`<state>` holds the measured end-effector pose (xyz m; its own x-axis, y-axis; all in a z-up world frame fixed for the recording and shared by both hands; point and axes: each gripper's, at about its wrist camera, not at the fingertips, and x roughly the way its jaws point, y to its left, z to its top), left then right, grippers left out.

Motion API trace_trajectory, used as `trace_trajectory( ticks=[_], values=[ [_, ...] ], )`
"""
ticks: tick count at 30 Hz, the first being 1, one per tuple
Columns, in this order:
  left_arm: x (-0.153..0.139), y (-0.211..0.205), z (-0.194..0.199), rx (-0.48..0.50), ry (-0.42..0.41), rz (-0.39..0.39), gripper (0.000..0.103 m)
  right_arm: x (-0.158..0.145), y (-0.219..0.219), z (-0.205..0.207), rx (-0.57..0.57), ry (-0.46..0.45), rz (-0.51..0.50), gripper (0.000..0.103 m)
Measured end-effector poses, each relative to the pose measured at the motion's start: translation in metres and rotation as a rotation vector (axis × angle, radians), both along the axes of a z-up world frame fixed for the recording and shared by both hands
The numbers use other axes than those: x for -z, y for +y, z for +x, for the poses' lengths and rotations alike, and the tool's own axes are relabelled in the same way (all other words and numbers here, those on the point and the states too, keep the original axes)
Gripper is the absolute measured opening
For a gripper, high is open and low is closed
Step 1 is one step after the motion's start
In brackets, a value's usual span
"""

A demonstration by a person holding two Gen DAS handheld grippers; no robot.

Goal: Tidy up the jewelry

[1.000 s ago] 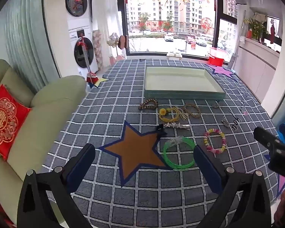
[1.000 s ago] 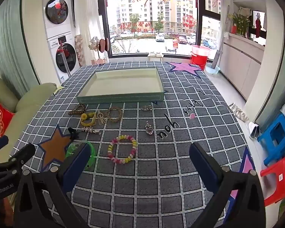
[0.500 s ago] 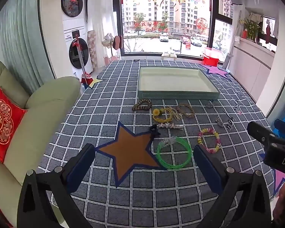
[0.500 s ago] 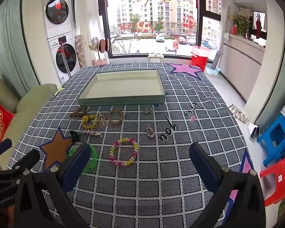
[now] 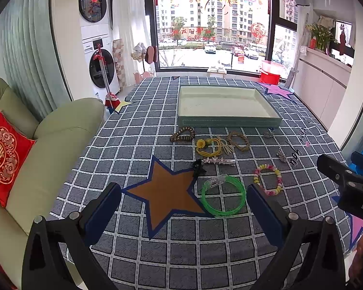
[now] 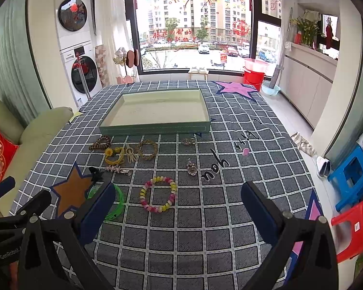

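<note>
An empty green tray (image 5: 227,122) (image 6: 155,128) sits far back on the checked tablecloth. In front of it lie a brown bead bracelet (image 5: 182,134), a yellow flower band (image 5: 208,146), a woven ring (image 5: 239,140), a star hair clip (image 5: 216,161), a green bangle (image 5: 223,199) (image 6: 118,203), a pastel bead bracelet (image 5: 268,179) (image 6: 159,197) and a heart pendant (image 6: 191,168). My left gripper (image 5: 184,211) hovers open above the orange star patch, left of the bangle. My right gripper (image 6: 179,207) hangs open just short of the pastel bracelet. Neither holds anything.
A pale green sofa (image 5: 50,149) with a red cushion (image 5: 2,155) borders the table's left side. Blue and red stools (image 6: 351,181) stand on the floor to the right. A small charm (image 6: 188,141) lies by the tray's front wall.
Both grippers have drawn back and slightly left, so the jewelry looks a little farther away. Both stay open. Nothing on the table has moved.
</note>
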<state>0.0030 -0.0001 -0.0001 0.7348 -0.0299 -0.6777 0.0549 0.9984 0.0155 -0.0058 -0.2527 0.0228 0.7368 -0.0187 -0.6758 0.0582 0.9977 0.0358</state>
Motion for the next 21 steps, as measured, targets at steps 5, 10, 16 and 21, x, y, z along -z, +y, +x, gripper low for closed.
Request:
trace_trajectory(
  ticks=[5,10,16,21],
  values=[
    [-0.0003,0.0011,0.0004,-0.001,-0.001,0.001,0.103,0.0003,-0.0023,0.0002,0.005,0.001,0.011,0.103],
    [-0.0002,0.0012,0.0007,-0.002,0.001,0.002,0.103,0.0013,-0.0029,0.0003,0.003,0.003,0.013,0.103],
    [0.0002,0.0019,0.0016,-0.003,0.001,0.007,0.103,0.0025,-0.0025,0.0017,0.003,0.007,0.022,0.103],
    [0.0000,0.0023,0.0014,-0.001,0.001,0.006,0.103,0.0044,-0.0036,0.0034,0.004,0.010,0.030,0.103]
  ],
)
